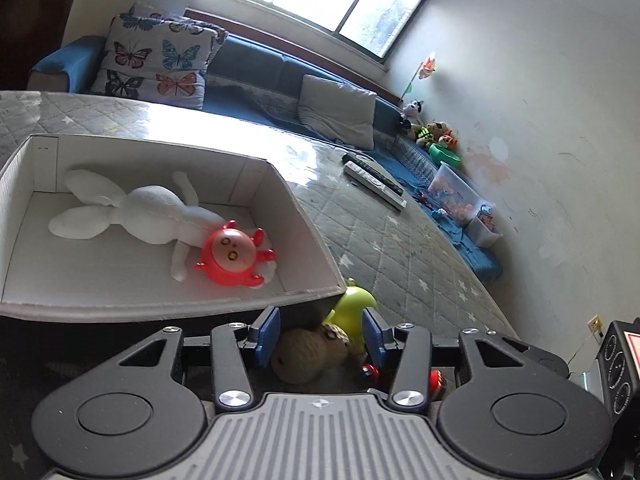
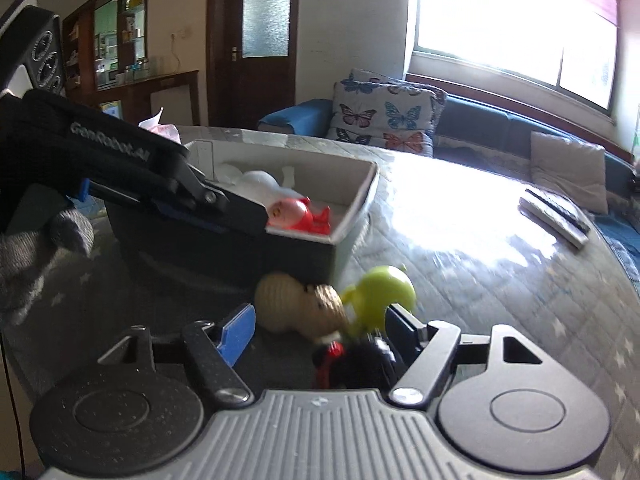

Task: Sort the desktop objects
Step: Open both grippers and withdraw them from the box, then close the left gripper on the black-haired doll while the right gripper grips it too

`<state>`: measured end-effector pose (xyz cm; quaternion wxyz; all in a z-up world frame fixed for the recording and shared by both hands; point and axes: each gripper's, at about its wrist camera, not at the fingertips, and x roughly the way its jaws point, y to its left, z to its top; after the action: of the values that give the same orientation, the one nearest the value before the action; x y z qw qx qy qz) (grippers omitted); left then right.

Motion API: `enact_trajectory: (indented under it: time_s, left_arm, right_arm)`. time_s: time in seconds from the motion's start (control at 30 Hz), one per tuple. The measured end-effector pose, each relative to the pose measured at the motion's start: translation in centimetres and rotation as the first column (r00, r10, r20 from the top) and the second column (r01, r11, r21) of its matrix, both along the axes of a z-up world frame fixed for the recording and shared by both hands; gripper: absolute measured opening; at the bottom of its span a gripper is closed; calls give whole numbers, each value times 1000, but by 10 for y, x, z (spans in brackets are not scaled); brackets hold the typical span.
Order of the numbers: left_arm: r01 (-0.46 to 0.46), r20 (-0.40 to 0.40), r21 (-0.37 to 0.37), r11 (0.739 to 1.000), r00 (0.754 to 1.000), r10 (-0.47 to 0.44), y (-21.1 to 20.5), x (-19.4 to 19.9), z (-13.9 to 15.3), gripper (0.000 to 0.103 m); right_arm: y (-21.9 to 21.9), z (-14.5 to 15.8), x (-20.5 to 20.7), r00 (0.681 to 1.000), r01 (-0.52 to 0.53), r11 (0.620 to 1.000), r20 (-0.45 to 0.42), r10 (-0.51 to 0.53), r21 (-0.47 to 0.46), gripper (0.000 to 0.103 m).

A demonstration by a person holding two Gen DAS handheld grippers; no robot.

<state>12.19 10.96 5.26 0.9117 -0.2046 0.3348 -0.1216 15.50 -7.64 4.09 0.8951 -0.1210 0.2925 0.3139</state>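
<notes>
A white box sits on the bench, which has a quilted cover with stars. Inside the box lie a white bunny and a red toy. The red toy rests against the bunny's legs, near the front wall of the box.

Three more toys wait outside, on the bench just in front of the box. There is a tan knitted toy, a green toy touching it on the right, and a small black and red toy closest to the camera.

The left claw is open. The tan toy sits between its blue pads, but the pads do not look like they press on it. The tan toy's long side runs across the claw, from left to right.

The right claw is open too and holds nothing. The black and red toy lies between its jaws, toward the right finger.

Both claws are close to the pile. The box is just behind the toys, so I think a picked-up toy must go up and over the wall.
</notes>
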Motion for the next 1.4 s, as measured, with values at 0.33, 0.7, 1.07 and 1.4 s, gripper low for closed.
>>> enact_trajectory:
  time_s: [0.33,0.7,1.07,1.4]
  left_arm:
    - [80,-45,6,997,996,-80,-31,-9,-20,48]
    - [109,-76,-42,993,991,-111,-49,2,-37,48]
    - [59,-99,-124,991,993,-71,-52,9,-52,48]
    - [20,-106,-178,984,994,-40,-48,10,-55,48]
  right_arm:
    - [-26,-15,-9,997,77,997,-1,-77,10,79]
    - [-45,-32,-5,991,130,992,-29,-130,-2,82]
    - [-52,-38,0,992,102,995,-69,-101,15,75]
    - [-52,-35,-8,993,48,998,-112,-42,51,63]
